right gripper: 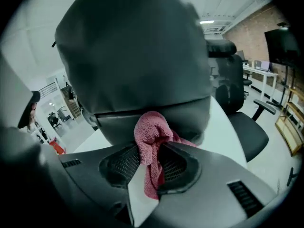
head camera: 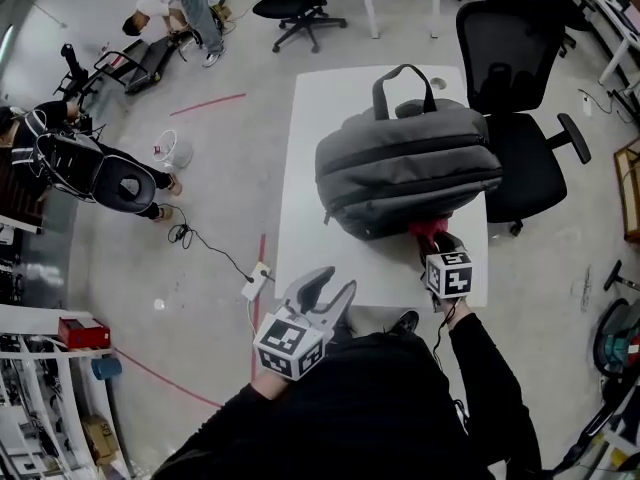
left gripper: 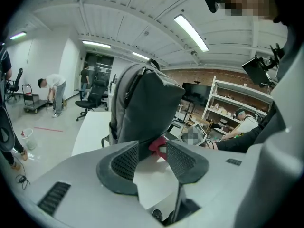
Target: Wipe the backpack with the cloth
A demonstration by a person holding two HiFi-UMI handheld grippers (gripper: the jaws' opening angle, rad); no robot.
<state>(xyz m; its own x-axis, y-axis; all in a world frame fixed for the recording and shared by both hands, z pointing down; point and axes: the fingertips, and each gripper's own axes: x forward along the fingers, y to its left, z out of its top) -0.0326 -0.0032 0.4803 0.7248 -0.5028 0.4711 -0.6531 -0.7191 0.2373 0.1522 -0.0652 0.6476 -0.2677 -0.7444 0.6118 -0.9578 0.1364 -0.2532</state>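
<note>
Holding a two-jaw gripper in each hand, we face the near short end of a white rectangular table (head camera: 305, 168).

Far to the left of both sets of jaws, a person in a light top (head camera: 175, 3) bends over a low cart on the grey floor.

Next comes our left gripper (head camera: 330, 283), which hangs at the table's near edge. Its jaws stand apart with nothing between the pads, and only bare white tabletop shows in the gap. Ahead of these jaws and a little to their right lies a bulky grey fabric backpack (head camera: 410, 163). It rests on the table, with its black carry handle at the end farthest from us. Its near end fills most of the left gripper view.

Just right of the left jaws, and beyond them, a scrap of pinkish-red terry cloth (right gripper: 151, 132) peeks out at the foot of the bag.

Our right gripper (head camera: 435, 243) has its jaws clamped on that cloth. A bunched fold pokes out past the fingertips and touches the backpack's near end, low down by the tabletop. A tail of the cloth hangs back between the pads.

To the right of the right jaws, a black mesh office chair (head camera: 515, 88) stands beside the table's right edge.
</note>
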